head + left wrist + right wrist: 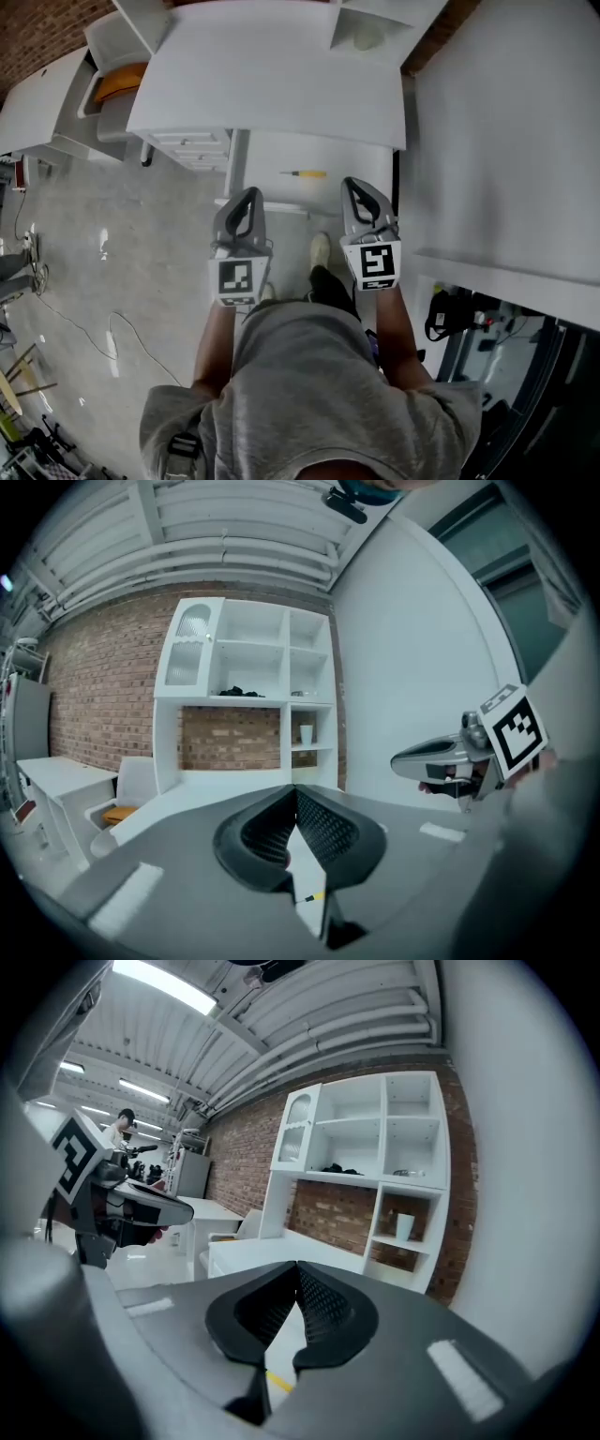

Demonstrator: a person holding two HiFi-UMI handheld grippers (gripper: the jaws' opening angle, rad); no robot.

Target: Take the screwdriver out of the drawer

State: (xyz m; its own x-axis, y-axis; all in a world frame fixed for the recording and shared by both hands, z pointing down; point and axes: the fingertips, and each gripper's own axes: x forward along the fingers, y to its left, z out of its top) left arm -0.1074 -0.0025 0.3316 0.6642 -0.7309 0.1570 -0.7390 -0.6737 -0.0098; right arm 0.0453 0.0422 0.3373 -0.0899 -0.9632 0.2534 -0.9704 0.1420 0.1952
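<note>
A screwdriver [305, 173] with a yellow handle lies flat in the open white drawer [272, 155] under the desk. A bit of that yellow handle shows below the jaws in the left gripper view [317, 893] and in the right gripper view [277, 1381]. My left gripper [246, 194] hangs over the drawer's front edge, left of the screwdriver, jaws shut and empty. On the other side, my right gripper [352, 184] is a little right of the handle, also shut with nothing in it. Both grippers are apart from the screwdriver.
The white desk top [281, 75] overhangs the drawer's back. A small drawer cabinet [192, 145] and a chair with an orange cushion [117, 84] stand to the left. A white panel [506, 141] closes the right side. Cables [94, 328] lie on the floor. A white shelf unit [248, 686] stands against the brick wall.
</note>
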